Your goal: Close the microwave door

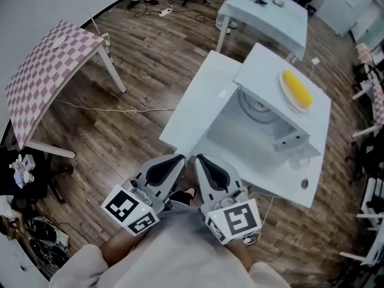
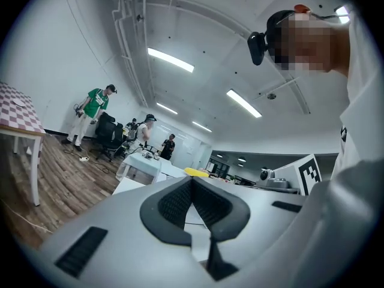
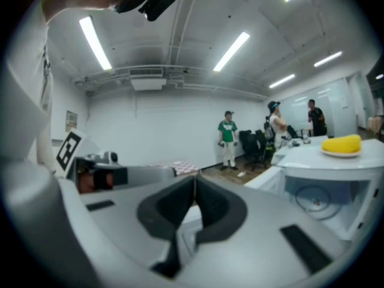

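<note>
The white microwave (image 1: 273, 116) stands on a white table (image 1: 300, 188) ahead of me, its cavity and turntable (image 1: 259, 110) exposed. Its door (image 1: 195, 101) is swung wide open to the left. On top of the microwave rests a plate carrying a yellow item (image 1: 297, 89); the yellow item (image 3: 342, 144) also shows at the right of the right gripper view. Close to my body, short of the door, are my left gripper (image 1: 180, 159) (image 2: 192, 180) and right gripper (image 1: 199, 159) (image 3: 195, 179), side by side. Both are shut with nothing between the pads.
A pink checkered table (image 1: 51, 71) stands at the left and a second white table (image 1: 264, 17) at the back. A cable (image 1: 114, 108) runs across the wooden floor. Chairs line the right edge. Several people (image 3: 228, 138) stand far off.
</note>
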A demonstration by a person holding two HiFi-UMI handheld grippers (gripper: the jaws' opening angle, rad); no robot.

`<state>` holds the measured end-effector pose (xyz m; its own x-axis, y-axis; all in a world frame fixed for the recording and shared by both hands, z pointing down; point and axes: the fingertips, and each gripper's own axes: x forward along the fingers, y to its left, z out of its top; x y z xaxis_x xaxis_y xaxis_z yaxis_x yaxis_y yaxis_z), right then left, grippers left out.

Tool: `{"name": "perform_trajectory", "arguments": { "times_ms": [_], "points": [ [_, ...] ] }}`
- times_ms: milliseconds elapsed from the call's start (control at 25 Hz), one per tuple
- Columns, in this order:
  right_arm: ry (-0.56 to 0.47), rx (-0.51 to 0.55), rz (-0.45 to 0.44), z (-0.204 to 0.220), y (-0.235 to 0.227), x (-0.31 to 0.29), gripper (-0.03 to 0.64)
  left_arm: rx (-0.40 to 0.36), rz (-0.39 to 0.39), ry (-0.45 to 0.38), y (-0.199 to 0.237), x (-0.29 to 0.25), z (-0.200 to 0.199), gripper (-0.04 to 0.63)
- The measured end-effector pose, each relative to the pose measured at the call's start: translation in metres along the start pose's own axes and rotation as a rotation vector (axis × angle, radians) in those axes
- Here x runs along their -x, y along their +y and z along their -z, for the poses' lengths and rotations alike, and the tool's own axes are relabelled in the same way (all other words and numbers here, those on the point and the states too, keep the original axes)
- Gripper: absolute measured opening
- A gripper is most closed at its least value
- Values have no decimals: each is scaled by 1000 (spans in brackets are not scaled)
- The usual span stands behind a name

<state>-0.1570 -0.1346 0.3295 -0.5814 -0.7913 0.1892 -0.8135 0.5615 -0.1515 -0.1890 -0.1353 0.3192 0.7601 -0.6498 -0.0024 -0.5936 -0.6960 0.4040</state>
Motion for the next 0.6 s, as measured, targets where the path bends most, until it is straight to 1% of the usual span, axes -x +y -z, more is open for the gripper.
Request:
{"name": "perform_trajectory", "arguments": {
  "times_ms": [360,600],
  "points": [
    [28,-26,-54,11,12,-15,23,-8,-131,-9,35,28,-3,18],
    [54,-40,-64,20,18,-23,23,3,-188,23,56,39,9,18]
  ]
}}
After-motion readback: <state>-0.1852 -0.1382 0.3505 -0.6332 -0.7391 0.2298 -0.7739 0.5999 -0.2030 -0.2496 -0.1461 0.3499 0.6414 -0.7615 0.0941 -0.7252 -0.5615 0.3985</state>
